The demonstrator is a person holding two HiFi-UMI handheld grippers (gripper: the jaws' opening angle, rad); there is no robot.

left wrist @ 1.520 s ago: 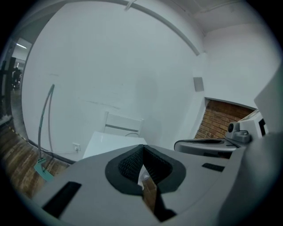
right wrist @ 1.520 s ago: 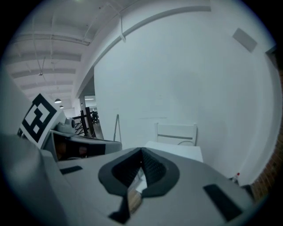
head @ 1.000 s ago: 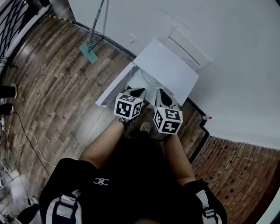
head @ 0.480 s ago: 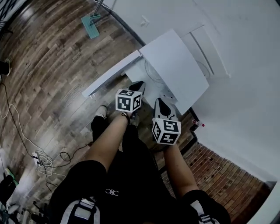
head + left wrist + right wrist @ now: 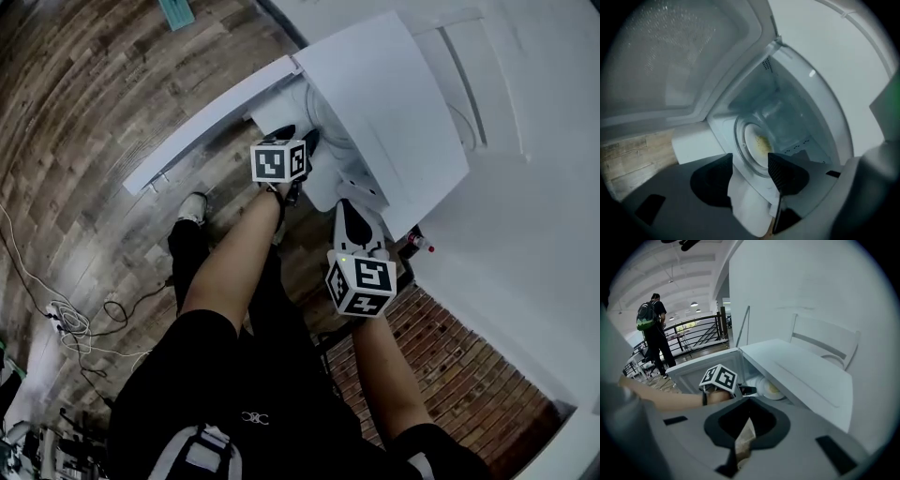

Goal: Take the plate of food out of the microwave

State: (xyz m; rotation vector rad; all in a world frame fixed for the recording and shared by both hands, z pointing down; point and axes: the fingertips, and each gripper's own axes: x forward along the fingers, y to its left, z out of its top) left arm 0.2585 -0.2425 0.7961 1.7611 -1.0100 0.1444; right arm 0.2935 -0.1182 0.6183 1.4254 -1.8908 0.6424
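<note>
While the door (image 5: 202,127) hangs wide, left gripper (image 5: 750,160) at the microwave (image 5: 394,103) mouth, fingers apart before the plate (image 5: 757,144) rim, right gripper (image 5: 742,432) outside, fingers together.

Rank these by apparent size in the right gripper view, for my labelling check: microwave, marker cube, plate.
microwave, by far
marker cube
plate, partly hidden
The cube is nearer the camera, so the last two are unsure.

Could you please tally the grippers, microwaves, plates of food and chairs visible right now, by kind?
grippers: 2, the left gripper and the right gripper
microwave: 1
plate of food: 1
chair: 1
total: 5
</note>
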